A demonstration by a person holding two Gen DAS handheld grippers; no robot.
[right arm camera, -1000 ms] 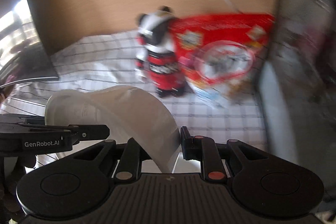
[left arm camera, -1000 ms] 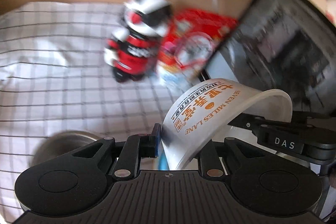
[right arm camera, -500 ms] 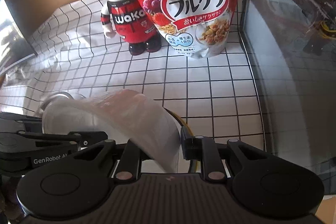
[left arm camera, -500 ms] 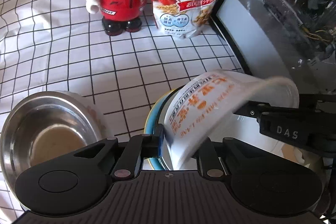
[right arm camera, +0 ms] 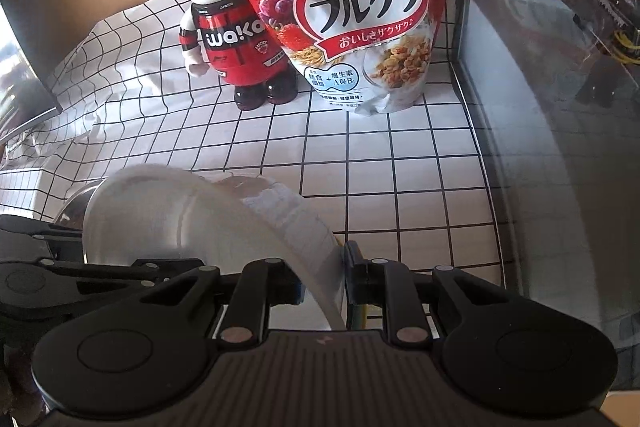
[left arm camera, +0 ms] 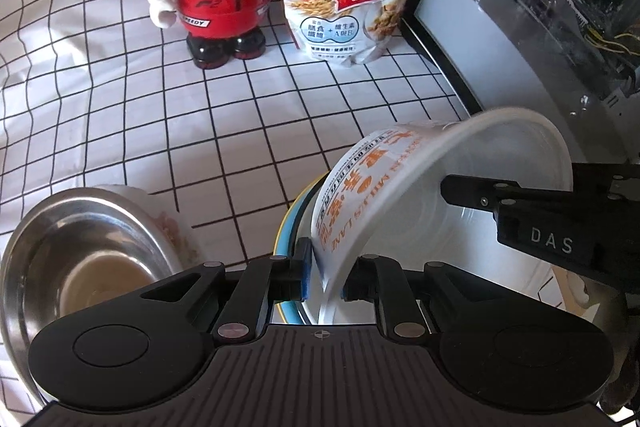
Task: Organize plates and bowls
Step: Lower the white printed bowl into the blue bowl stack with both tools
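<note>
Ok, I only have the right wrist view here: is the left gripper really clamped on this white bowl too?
Observer: Yes. The left gripper has one finger on each side of the white bowl wall.
Operator: What's underneath the bowl?
Observer: A blue-rimmed dish, directly below its tilted lower edge.
Operator: And to the left of that?
Observer: A steel bowl standing upright, open side up, beside the dish.
</note>
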